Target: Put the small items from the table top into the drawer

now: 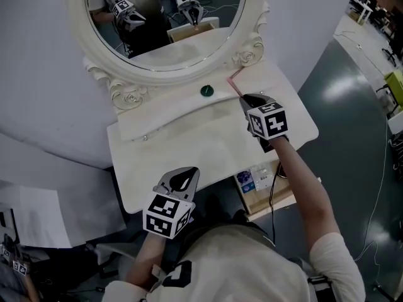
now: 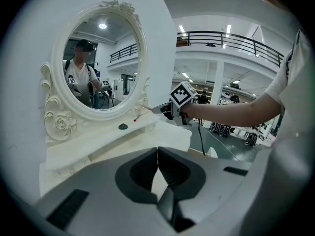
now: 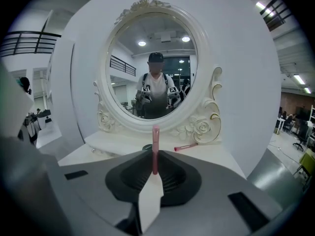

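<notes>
My right gripper (image 1: 245, 100) hangs over the right part of the white dressing table (image 1: 189, 137), shut on a thin pink stick (image 3: 155, 151) that points up between its jaws. A second pink pen (image 3: 185, 146) lies on the table top by the mirror's carved rose; it shows in the head view too (image 1: 237, 74). A small dark green round item (image 1: 206, 91) sits on the raised shelf below the mirror. My left gripper (image 1: 184, 181) is at the table's front edge, its jaws shut with nothing between them (image 2: 157, 154). The open drawer (image 1: 277, 201) juts out under the table's right front.
A large oval mirror (image 1: 157, 17) in an ornate white frame stands at the back and reflects both grippers. The drawer holds a few small packets (image 1: 255, 178). A cable (image 1: 272, 194) hangs from my right gripper across the drawer. White panels stand to the left (image 1: 44, 212).
</notes>
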### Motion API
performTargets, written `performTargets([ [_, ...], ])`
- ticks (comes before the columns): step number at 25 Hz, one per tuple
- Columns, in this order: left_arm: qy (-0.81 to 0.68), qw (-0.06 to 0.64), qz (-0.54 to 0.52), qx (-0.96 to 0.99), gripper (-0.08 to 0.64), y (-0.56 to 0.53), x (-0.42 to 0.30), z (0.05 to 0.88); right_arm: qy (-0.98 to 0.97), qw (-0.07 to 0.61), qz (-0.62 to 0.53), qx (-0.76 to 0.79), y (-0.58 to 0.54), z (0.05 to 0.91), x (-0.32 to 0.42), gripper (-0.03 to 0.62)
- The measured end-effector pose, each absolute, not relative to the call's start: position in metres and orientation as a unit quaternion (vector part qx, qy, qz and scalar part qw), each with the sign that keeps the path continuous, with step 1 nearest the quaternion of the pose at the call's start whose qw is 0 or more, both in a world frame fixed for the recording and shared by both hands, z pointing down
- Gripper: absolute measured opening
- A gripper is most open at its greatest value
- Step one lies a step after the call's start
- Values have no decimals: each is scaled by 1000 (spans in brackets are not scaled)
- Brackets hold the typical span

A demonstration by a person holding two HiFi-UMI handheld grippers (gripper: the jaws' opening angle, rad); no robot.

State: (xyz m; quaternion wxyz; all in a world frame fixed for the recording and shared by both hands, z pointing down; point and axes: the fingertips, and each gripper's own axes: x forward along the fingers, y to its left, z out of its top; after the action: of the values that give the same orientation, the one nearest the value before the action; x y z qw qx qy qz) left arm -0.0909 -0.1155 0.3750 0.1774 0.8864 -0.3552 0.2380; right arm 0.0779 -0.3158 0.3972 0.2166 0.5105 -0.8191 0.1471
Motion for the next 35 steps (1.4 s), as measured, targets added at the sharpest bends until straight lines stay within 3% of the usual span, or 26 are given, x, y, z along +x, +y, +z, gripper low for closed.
performTargets([
  [35, -396, 173, 205, 878, 55, -26, -12, 367, -879, 215, 87, 416, -190, 356, 110, 54],
])
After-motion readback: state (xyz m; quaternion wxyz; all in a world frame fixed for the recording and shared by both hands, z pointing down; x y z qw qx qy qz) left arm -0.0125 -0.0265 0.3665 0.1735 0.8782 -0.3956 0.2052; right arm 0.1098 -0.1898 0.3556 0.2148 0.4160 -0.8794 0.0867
